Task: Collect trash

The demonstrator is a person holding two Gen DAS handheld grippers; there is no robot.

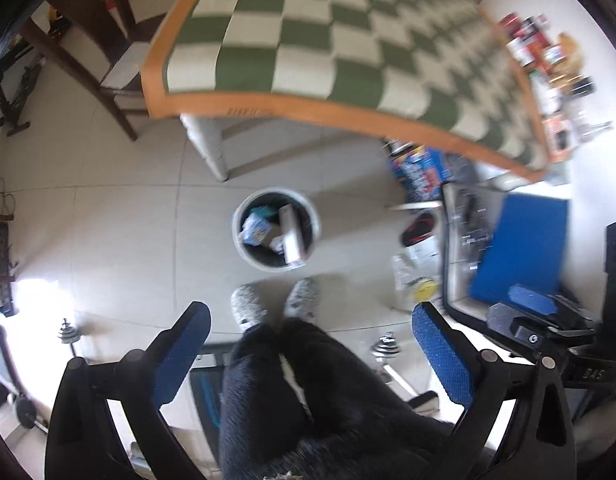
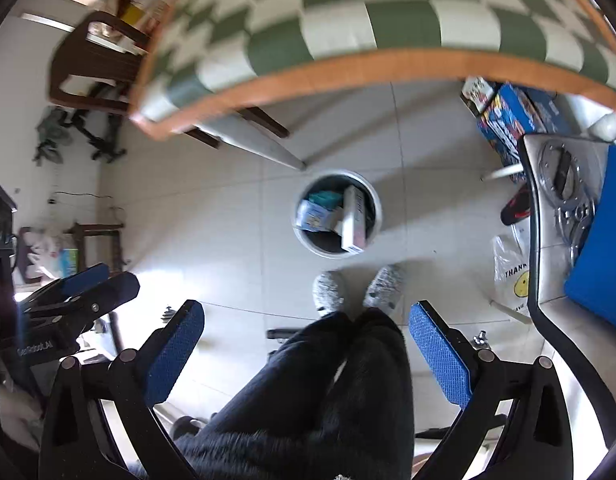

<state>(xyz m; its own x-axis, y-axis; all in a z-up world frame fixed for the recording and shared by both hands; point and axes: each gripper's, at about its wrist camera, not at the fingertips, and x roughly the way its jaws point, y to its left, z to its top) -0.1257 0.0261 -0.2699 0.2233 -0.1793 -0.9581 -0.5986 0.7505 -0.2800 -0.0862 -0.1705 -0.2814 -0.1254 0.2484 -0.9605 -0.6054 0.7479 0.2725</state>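
Observation:
A round white trash bin (image 1: 316, 227) stands on the tiled floor below me, also in the right wrist view (image 2: 378, 216). It holds a long white box (image 1: 291, 236) (image 2: 354, 220), a light blue packet (image 1: 255, 230) (image 2: 314, 216) and a teal item (image 1: 263, 212). My left gripper (image 1: 312, 316) is open and empty, high above the floor. My right gripper (image 2: 308, 316) is open and empty too, beside the left one. The right gripper also shows at the right edge of the left wrist view (image 1: 532, 304), and the left one at the left edge of the right wrist view (image 2: 91, 280).
A table with a green-and-white checked cloth (image 1: 308, 32) (image 2: 348, 12) stands beyond the bin. The person's grey slippers (image 1: 247, 306) (image 2: 330, 290) and dark trousers are below. Blue boxes (image 1: 422, 172), a plastic bag (image 2: 512, 280), a chair (image 2: 548, 240), dumbbells (image 1: 384, 350) lie around.

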